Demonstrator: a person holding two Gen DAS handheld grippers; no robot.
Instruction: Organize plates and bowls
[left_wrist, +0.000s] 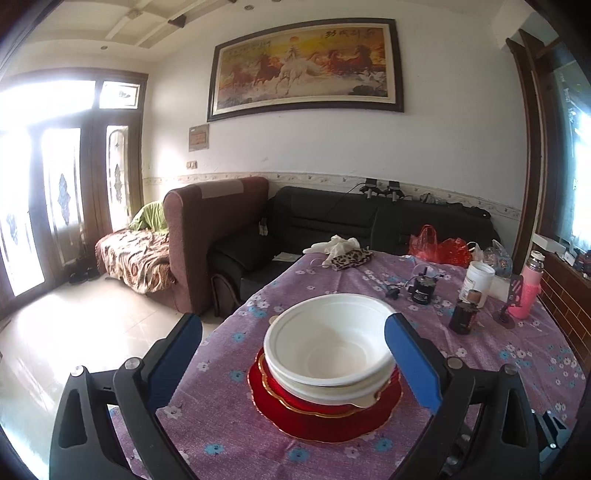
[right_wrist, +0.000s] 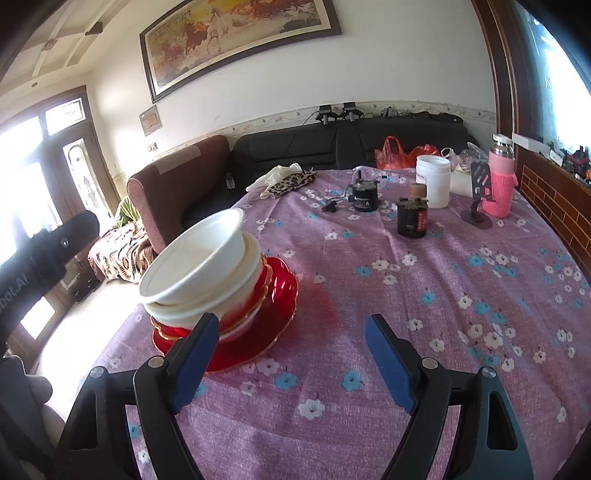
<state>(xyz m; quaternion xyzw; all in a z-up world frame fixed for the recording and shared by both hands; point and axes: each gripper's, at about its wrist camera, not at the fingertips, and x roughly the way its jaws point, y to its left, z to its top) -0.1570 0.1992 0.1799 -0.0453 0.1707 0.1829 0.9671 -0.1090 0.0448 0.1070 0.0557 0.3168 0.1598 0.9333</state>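
Stacked white bowls (left_wrist: 328, 343) sit on red gold-rimmed plates (left_wrist: 314, 417) on the purple flowered tablecloth (left_wrist: 498, 369). My left gripper (left_wrist: 293, 323) is open. Its blue pads (left_wrist: 410, 354) stand wide on either side of the stack, just short of it, without pressing on it. In the right wrist view the top bowl of the white bowls (right_wrist: 192, 266) leans to the left on the red plates (right_wrist: 280, 295). My right gripper (right_wrist: 291, 325) is open over bare cloth to the right of the stack, and its left finger overlaps the plate's front edge.
Toward the back right of the table stand two black jars (right_wrist: 412, 218), a white tub (right_wrist: 433, 181), a pink flask (right_wrist: 500, 184) and a small stand (right_wrist: 478, 192). A leopard pouch (right_wrist: 291, 182) and gloves lie at the far edge. The table's left edge drops to the floor, with sofas beyond.
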